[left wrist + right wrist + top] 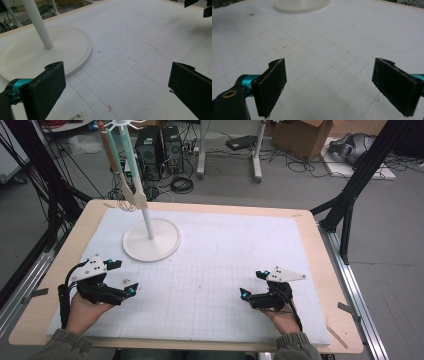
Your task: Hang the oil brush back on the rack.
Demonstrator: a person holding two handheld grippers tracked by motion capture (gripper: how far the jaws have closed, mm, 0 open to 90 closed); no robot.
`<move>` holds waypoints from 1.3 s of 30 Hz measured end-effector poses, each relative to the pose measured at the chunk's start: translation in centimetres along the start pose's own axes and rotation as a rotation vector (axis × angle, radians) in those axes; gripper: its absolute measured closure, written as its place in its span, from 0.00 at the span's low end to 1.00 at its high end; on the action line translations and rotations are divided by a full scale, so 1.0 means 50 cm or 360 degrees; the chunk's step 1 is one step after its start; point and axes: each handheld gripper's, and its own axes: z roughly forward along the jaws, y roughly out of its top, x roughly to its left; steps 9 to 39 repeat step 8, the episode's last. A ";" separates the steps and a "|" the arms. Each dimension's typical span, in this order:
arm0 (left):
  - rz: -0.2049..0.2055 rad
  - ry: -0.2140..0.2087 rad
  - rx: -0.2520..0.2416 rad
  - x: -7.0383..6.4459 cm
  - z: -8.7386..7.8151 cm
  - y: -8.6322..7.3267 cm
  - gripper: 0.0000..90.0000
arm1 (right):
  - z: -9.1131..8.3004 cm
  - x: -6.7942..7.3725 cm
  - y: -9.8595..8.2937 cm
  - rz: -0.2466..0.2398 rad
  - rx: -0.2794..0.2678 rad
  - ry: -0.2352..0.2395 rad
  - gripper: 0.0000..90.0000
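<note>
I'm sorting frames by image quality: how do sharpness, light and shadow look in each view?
High view: soft, even light, slightly blurred; the white stand and both grippers cast faint shadows. Left gripper view: the near jaws blur, the grid mat is sharper, and a dim shadow lies at upper right. Right gripper view: mat lines fairly crisp, far edge washed out pale.

The light over my table is even and soft, with faint shadows. Close up, my black jaws blur; the high view is slightly grainy.
</note>
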 end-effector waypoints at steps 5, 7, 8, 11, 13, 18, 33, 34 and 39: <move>-0.0007 0.0006 0.0001 0.003 -0.002 -0.004 0.02 | -0.001 -0.001 -0.001 0.0002 0.0000 0.0003 0.13; -0.0013 0.0009 0.0003 0.003 -0.003 -0.006 0.02 | 0.000 -0.002 0.000 -0.0008 -0.0004 0.0002 0.13; -0.0013 0.0009 0.0003 0.003 -0.003 -0.006 0.02 | 0.000 -0.002 0.000 -0.0007 -0.0007 0.0003 0.13; -0.0013 0.0009 0.0003 0.003 -0.003 -0.006 0.02 | 0.000 -0.002 0.000 -0.0007 -0.0007 0.0003 0.13; -0.0013 0.0009 0.0003 0.003 -0.003 -0.006 0.02 | 0.000 -0.002 0.000 -0.0007 -0.0007 0.0003 0.13; -0.0013 0.0009 0.0003 0.003 -0.003 -0.006 0.02 | 0.000 -0.002 0.000 -0.0007 -0.0007 0.0003 0.13; -0.0013 0.0009 0.0003 0.003 -0.003 -0.006 0.02 | 0.000 -0.002 0.000 -0.0007 -0.0007 0.0003 0.13; -0.0013 0.0009 0.0003 0.003 -0.003 -0.006 0.02 | 0.000 -0.002 0.000 -0.0007 -0.0007 0.0003 0.13; -0.0013 0.0009 0.0003 0.003 -0.003 -0.006 0.02 | 0.000 -0.002 0.000 -0.0007 -0.0007 0.0003 0.13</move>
